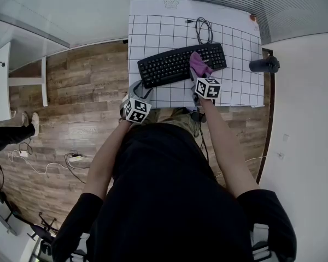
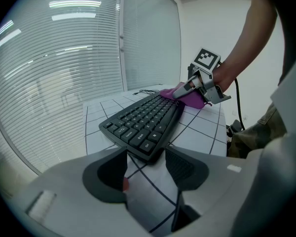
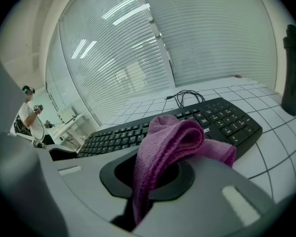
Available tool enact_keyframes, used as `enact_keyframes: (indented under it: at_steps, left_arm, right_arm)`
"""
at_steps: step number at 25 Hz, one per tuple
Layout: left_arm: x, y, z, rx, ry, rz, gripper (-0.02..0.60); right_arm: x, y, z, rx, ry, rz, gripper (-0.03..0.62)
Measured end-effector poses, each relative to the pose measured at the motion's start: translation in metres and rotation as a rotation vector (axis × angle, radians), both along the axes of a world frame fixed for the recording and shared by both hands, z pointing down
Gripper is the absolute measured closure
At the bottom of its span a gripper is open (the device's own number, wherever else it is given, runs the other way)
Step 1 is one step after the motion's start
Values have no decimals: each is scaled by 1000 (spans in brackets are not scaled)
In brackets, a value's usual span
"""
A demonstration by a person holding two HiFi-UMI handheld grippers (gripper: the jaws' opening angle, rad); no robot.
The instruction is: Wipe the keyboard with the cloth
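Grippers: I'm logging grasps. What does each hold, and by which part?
The right gripper pinches the purple cloth by a bunched fold; its free end lies on the keyboard. The left gripper is open, holding nothing.

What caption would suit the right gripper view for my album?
Right gripper shut on a purple cloth, facing the black keyboard on a gridded white mat.

Wood-plank floor [image 1: 87,86] lies left of a white, gridded table [image 1: 153,31]. Glass partitions with horizontal blinds [image 3: 197,43] show strip lights [image 3: 130,15]. A plain white wall [image 1: 306,119] runs along the right. A second white desk [image 1: 0,81] stands far left.
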State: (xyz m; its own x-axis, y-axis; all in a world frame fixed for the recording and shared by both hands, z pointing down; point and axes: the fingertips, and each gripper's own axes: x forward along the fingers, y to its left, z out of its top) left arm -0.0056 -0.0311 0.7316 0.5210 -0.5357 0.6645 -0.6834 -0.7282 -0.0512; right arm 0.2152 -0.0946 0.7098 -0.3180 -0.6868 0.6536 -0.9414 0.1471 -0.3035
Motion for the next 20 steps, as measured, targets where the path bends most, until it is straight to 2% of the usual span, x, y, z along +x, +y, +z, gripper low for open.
enact_keyframes:
  at_steps: [20]
  left_arm:
    - [0, 0, 0, 4, -2, -1, 362]
  right_arm:
    - [-27, 6, 0, 0, -31, -14, 548]
